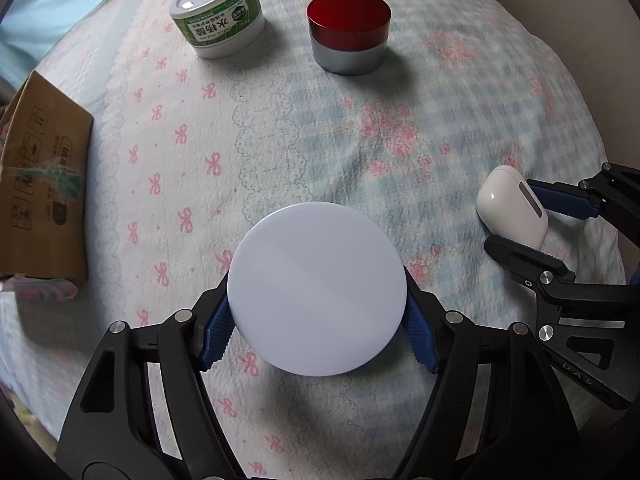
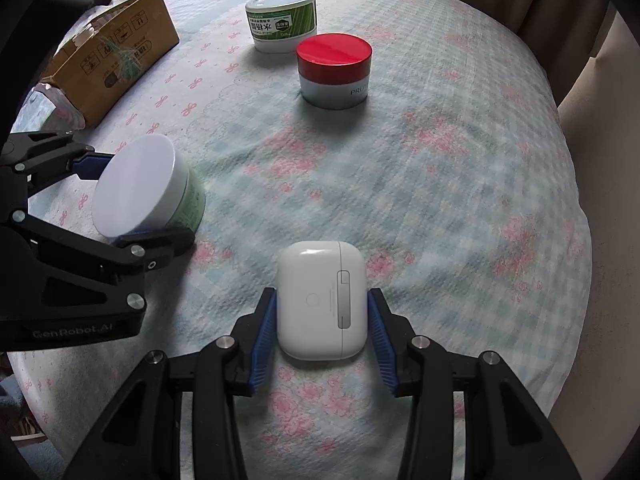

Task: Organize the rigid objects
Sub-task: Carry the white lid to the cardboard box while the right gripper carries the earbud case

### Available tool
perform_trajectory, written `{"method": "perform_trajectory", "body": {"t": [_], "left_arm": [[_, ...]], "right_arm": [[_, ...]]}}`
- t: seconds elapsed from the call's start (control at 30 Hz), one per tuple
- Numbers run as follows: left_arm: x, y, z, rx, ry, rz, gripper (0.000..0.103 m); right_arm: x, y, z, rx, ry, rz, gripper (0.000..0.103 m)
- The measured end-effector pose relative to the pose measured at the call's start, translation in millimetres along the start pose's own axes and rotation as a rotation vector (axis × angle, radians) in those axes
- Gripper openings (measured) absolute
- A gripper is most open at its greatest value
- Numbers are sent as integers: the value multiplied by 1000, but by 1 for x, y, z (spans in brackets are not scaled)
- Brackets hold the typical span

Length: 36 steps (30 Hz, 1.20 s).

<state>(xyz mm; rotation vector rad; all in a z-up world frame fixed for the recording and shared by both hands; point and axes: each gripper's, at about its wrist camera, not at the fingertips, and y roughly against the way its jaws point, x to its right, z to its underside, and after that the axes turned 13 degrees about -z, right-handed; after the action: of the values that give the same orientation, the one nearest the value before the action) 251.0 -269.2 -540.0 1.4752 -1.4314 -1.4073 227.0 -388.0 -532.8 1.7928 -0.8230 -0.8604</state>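
the left tool [image 1: 318, 334] is clamped on the white-lid jar [image 1: 317, 294], its blue pads on both sides of the lid. the right tool [image 2: 322, 338] is clamped on the white earbud case [image 2: 322, 300], whose long axis runs along the fingers. both things stand on the quilted cover [image 2: 440, 200]. the cardboard box [image 1: 40, 184] lies to the left, nearer the left tool; its inside is not visible. the green jar [image 1: 218, 12] and red-lid jar [image 1: 348, 30] stand far ahead, closed.

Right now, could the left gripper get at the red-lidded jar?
Probably not yet: the left gripper is closed on the white-lidded jar. The cloth between it and the red-lidded jar lies bare, so otherwise the way looks free.
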Motion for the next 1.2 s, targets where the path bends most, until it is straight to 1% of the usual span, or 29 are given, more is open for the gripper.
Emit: {"method": "perform_trajectory", "body": {"t": [0.1, 0.17, 0.3, 0.5, 0.6, 0.67, 0.8, 0.93, 1.07, 1.2], "left_arm": [[0, 9, -2, -2, -27, 0, 69], [-4, 16, -3, -17, -43, 11, 69], [-14, 40, -2, -18, -54, 18, 69], [-55, 92, -7, 11, -24, 53, 69], [-85, 123, -8, 40, -10, 64, 69], [-111, 144, -6, 64, 13, 66, 69], [-168, 183, -1, 115, 67, 75, 69], [-225, 215, 8, 174, 89, 52, 69], [-287, 239, 19, 216, 123, 48, 69], [-353, 247, 30, 236, 150, 69, 69]], "right_arm": [[6, 4, -9, -14, -50, -11, 41], [10, 8, -8, -13, -94, -19, 41], [12, 29, -11, 0, -186, -30, 41], [0, 74, -26, 52, -270, -39, 41], [-13, 101, -43, 84, -282, -35, 41], [-29, 116, -59, 103, -277, -30, 41], [-67, 151, -90, 143, -244, -15, 41], [-110, 181, -121, 179, -213, -16, 41], [-160, 204, -151, 210, -185, -18, 41], [-211, 218, -180, 246, -186, -28, 41]]}}
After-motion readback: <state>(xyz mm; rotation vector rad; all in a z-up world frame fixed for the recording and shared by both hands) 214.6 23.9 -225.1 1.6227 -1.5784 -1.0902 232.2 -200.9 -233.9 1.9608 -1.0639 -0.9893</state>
